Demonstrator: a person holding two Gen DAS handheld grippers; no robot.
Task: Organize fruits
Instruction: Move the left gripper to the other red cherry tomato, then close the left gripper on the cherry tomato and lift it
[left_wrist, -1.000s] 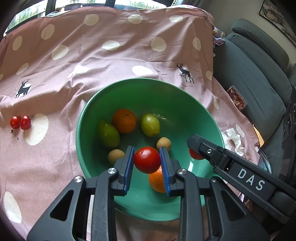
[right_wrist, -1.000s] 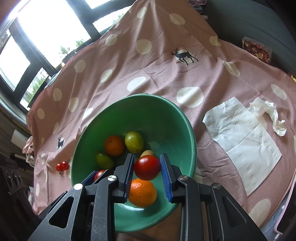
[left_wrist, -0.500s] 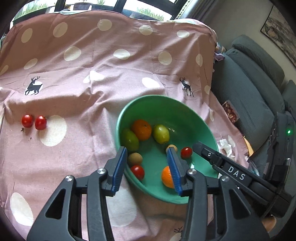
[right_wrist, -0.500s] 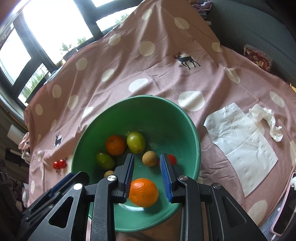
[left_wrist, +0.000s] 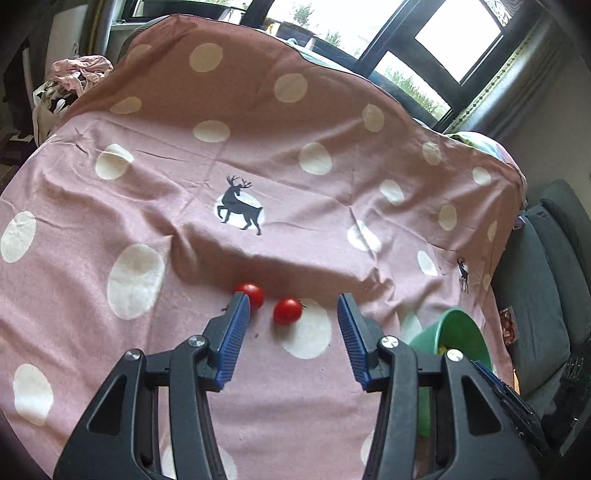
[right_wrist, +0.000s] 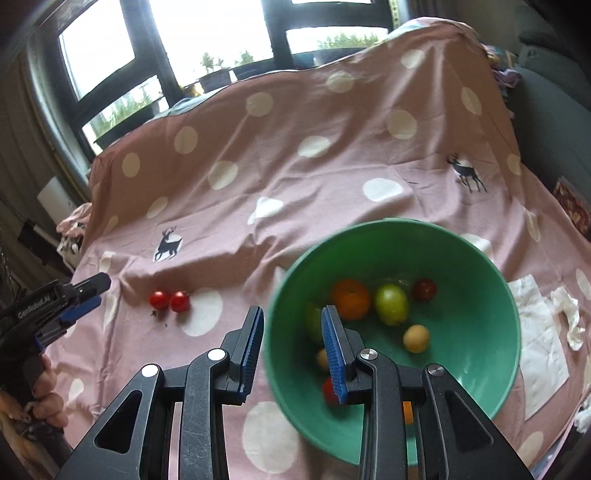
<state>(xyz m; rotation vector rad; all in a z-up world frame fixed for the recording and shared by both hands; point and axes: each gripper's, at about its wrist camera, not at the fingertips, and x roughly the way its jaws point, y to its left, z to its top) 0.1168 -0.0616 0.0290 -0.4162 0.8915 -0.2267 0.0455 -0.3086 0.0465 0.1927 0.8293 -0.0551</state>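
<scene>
Two small red tomatoes lie side by side on the pink spotted cloth, the left tomato (left_wrist: 252, 294) and the right tomato (left_wrist: 287, 310); both also show in the right wrist view (right_wrist: 169, 300). My left gripper (left_wrist: 291, 308) is open and empty, its jaws wide around the right tomato, its left fingertip (left_wrist: 240, 306) in front of the left one. The green bowl (right_wrist: 480, 258) holds an orange (right_wrist: 350, 298), a green fruit (right_wrist: 390, 304), red tomatoes (right_wrist: 424, 289) and small brown fruits (right_wrist: 416, 338). My right gripper (right_wrist: 291, 321) is open and empty over the bowl's left rim.
The bowl's edge (left_wrist: 448, 323) shows at the right in the left wrist view. White paper napkins (right_wrist: 539, 339) lie right of the bowl. A grey sofa (left_wrist: 550, 273) stands at the right. Windows are behind the table. The left gripper body (right_wrist: 51, 299) shows at far left.
Both grippers let their tomatoes go into the bowl and opened. My left gripper swung left to the two tomatoes on the cloth. My right gripper drew back to the bowl's left rim.
</scene>
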